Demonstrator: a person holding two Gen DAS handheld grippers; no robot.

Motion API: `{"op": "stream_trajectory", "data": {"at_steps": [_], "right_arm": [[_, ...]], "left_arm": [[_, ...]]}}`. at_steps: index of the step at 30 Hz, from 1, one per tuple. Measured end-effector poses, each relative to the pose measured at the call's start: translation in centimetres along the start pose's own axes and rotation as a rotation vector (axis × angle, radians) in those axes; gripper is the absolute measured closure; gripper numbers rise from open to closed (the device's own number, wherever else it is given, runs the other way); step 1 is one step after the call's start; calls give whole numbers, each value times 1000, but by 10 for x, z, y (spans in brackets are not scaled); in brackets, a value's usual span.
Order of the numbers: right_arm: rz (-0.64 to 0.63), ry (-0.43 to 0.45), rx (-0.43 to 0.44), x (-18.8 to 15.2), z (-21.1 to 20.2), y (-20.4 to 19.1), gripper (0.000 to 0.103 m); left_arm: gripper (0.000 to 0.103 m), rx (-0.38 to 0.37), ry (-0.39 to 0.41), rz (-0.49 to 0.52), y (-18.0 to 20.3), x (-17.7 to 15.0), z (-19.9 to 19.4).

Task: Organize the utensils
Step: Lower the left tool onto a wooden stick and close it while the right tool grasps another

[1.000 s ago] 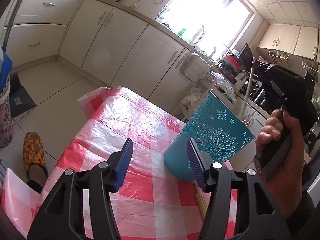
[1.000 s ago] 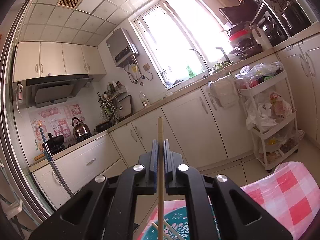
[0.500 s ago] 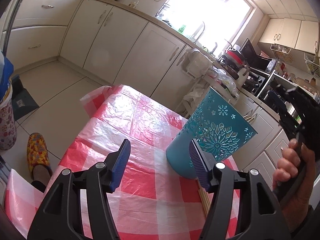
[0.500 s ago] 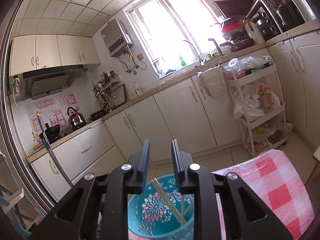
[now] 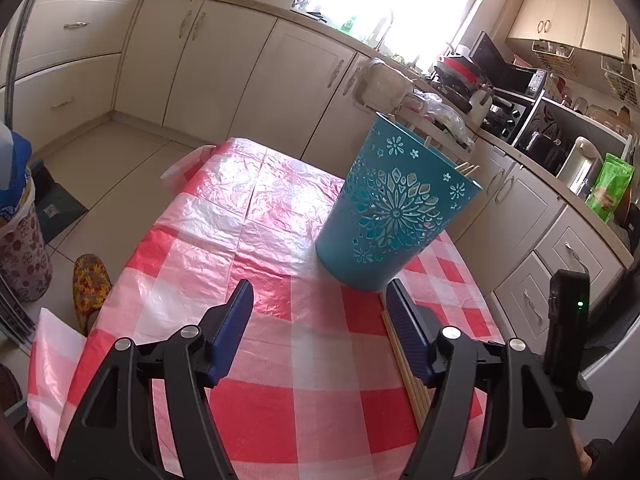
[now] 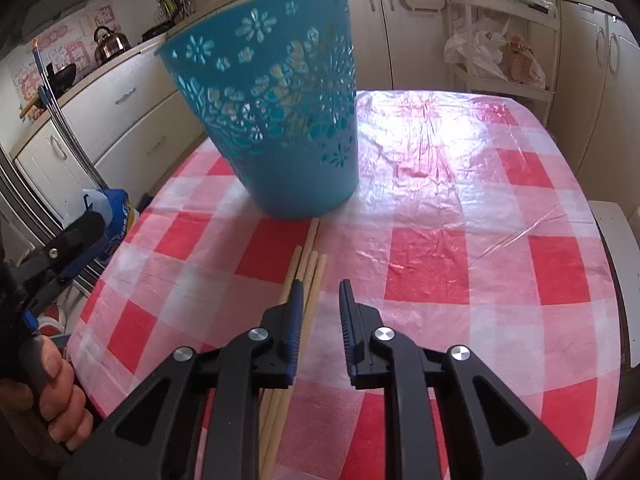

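Note:
A teal basket [image 5: 392, 208] with cut-out flowers stands on the red-and-white checked tablecloth [image 5: 248, 216]; chopstick tips [image 5: 468, 167] poke above its rim. My left gripper [image 5: 319, 286] hangs just in front of the basket, its jaws opening and wide, nothing between them. Several loose wooden chopsticks [image 6: 310, 264] lie on the cloth before the basket [image 6: 280, 120]. My right gripper [image 6: 321, 284] points down at the cloth beside them. Its jaws are closing to a narrow gap with nothing between them, and its left finger overlaps the chopsticks.
Cream kitchen cabinets [image 5: 192, 52] and a counter run behind the table. A white trolley [image 6: 500, 40] with bags stands past the far table edge. A flowered bin [image 5: 20, 248] and a slipper [image 5: 90, 284] are on the floor at the left.
The right gripper let go of the chopstick it held above the basket, then swung down to the loose chopsticks on the cloth. The left jaws spread wider and drew back from the basket.

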State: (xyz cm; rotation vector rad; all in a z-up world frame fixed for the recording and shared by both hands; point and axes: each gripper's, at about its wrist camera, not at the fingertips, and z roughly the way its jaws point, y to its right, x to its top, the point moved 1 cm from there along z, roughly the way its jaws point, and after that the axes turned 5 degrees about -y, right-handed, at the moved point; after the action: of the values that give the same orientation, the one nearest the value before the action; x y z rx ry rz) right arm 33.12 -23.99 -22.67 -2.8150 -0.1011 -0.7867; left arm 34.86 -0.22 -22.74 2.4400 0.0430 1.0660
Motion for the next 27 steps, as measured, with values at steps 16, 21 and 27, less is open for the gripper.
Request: {"op": "stream_trajectory", "data": {"at_steps": [16,21,27], "right_arm": [[-80,-23,-79,-11,-7,16,95],[-21,-10,-39,-14,-13,34,96],[25,-8,27,-13,-13,44,96]], "left_arm": [[36,18,-132,139,56,-14,22],[36,85,-242,229,83,-21,63],[37,180,-324,274,95,-24,92]]}}
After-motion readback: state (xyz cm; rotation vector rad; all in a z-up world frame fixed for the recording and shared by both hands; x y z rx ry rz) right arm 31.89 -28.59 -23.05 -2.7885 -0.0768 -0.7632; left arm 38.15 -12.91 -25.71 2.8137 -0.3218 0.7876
